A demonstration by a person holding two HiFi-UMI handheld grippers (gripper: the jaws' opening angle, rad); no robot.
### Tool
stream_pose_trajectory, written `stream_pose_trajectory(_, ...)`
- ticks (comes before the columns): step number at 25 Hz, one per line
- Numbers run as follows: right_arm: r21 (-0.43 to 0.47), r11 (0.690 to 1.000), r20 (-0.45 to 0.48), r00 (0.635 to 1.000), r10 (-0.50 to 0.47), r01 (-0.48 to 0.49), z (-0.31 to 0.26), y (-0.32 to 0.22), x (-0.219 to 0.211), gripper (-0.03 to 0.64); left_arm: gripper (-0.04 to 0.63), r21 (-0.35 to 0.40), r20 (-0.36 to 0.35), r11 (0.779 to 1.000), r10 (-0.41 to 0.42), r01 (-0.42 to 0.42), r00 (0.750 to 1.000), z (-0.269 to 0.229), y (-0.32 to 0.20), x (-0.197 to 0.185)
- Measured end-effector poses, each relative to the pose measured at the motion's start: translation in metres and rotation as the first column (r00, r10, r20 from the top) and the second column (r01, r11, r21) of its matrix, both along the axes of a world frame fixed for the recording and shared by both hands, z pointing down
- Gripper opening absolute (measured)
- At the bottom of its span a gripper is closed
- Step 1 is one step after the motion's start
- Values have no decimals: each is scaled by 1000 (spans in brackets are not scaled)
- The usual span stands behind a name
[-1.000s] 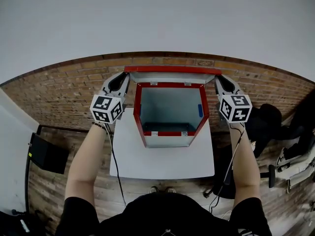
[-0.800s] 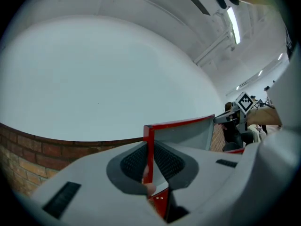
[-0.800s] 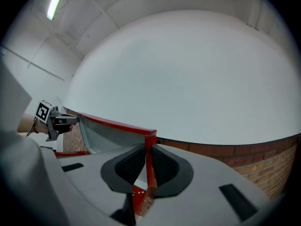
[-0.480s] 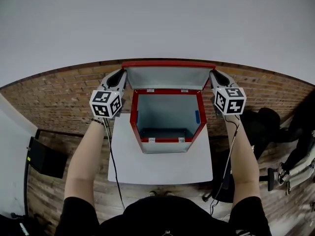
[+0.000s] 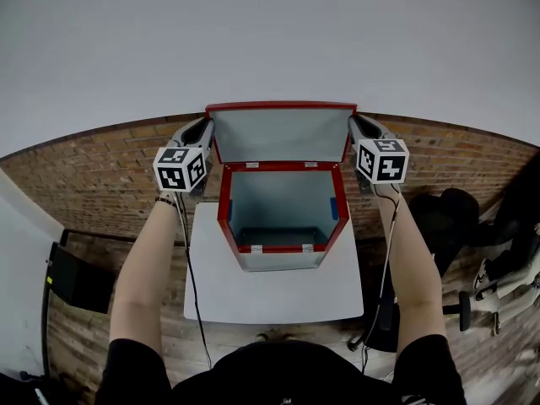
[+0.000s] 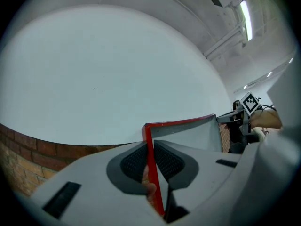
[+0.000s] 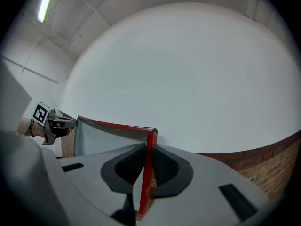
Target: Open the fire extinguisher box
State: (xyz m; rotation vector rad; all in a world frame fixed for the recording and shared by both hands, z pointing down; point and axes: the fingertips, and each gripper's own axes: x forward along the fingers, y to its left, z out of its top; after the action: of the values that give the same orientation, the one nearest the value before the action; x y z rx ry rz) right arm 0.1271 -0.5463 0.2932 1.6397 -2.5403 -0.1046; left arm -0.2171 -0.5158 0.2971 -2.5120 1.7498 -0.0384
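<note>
Since a second ago the lid (image 5: 281,133) has swung further up on its far hinge, and more of its smooth grey inner face shows inside the glossy red rim. The left gripper (image 5: 205,126) has its ribbed dark fingers (image 6: 133,161) clenched on the lid's thin left edge; the right gripper (image 5: 355,123) grasps the right edge likewise. The fire extinguisher box (image 5: 280,258), a rectangular sheet-metal shell with red frame and grey walls, sits toward the far side of the white square worktop (image 5: 274,298), mouth facing up; the lid's long axis runs left to right, above a brick floor (image 5: 93,175)
</note>
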Motion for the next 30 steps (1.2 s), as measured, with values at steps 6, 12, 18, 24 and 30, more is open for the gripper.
stream_pose_trajectory(6,9,1000,10,1000,-12,12,-1,-3,0,55,94,5,19,1000,3,-3,1000,-1,-3,0)
stream_pose_trajectory(12,35,999,9,1000,-28,27,-5,1,4,57,108,6,18,1000,3,-3,1000,-6,0,-2)
stream_pose_trajectory(18,65,997,69,997,-46,41,-19,20,21,57,122,18,-5,999,42,-41,999,-15,14,-9)
stream_pose_trajectory(24,95,992,135,987,-92,80,-27,64,23,55,121,70,-45,997,42,-39,998,-19,53,-15)
stream_pose_trajectory(30,149,978,121,979,-167,148,-27,130,-6,21,64,139,-80,987,89,-77,993,-25,116,-2)
